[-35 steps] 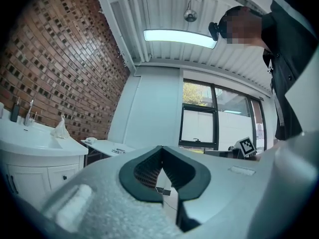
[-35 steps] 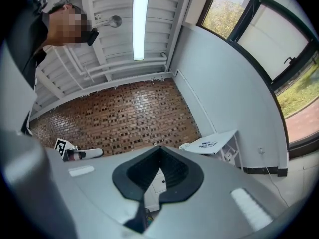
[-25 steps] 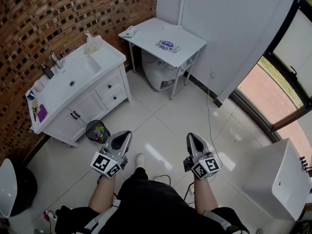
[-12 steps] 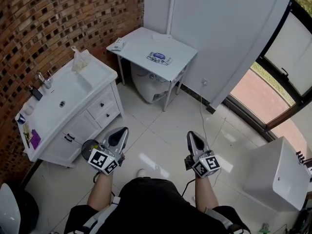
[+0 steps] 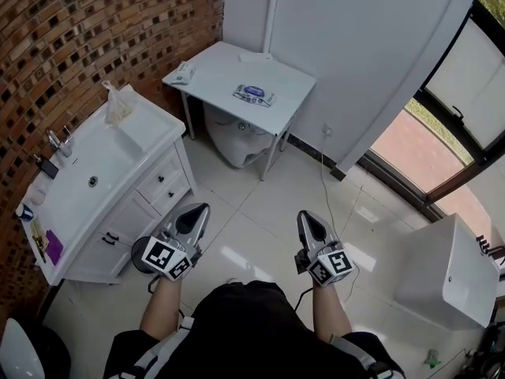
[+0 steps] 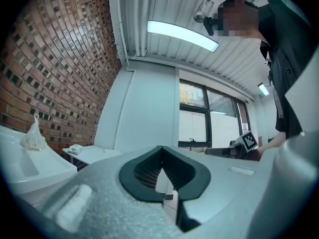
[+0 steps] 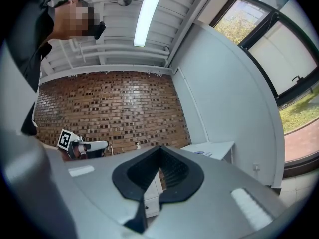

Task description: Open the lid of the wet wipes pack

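The wet wipes pack [image 5: 252,95], flat with a blue and white label, lies on a small white table [image 5: 213,69] against the far wall. In the right gripper view the wet wipes pack [image 7: 202,152] is a small shape on the far table [image 7: 214,147]. My left gripper [image 5: 200,210] and right gripper [image 5: 304,216] hang side by side over the tiled floor, well short of the table. Both are shut with nothing between the jaws. The left gripper [image 6: 160,149] and the right gripper [image 7: 159,148] show their dark pads pressed together.
A white vanity with a sink [image 5: 87,181] stands along the brick wall at left, with a plastic bag [image 5: 117,103] on it. A bin [image 5: 139,257] peeks out behind the left gripper. A white tank [image 5: 233,136] sits under the table. Another white fixture [image 5: 454,279] stands at right. A cable [image 5: 325,181] runs across the floor.
The vanity and bin have slid left and down in the head view and the table left, as the person walks forward. Both grippers stayed shut and level.
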### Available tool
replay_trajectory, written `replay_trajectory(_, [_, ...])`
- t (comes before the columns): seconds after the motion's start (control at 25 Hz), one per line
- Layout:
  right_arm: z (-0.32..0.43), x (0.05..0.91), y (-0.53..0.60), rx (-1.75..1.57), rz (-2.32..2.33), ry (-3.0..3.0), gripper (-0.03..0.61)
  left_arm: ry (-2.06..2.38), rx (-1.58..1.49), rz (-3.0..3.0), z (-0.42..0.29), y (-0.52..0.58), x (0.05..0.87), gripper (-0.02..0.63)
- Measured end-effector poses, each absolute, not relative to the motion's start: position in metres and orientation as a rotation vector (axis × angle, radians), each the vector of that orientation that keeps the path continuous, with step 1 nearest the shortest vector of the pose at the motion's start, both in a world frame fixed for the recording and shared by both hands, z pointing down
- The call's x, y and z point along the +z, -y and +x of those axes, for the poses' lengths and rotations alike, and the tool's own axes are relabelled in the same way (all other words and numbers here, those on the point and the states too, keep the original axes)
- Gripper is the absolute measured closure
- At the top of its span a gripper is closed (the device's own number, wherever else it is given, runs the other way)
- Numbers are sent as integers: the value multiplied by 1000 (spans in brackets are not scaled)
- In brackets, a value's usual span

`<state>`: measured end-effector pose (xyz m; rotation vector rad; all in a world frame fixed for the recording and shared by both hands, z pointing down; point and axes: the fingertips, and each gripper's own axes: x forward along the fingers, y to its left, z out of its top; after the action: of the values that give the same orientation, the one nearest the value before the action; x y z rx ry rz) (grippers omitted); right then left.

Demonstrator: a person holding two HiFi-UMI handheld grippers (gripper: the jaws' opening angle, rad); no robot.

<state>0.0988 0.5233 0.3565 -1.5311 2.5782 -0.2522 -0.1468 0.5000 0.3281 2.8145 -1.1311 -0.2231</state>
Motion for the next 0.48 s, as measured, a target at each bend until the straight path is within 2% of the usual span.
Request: replay_trajectory(0.48, [85,367,-474,-289,-1501,-2598,574,1127,-200,2778,-156,-458,345,614])
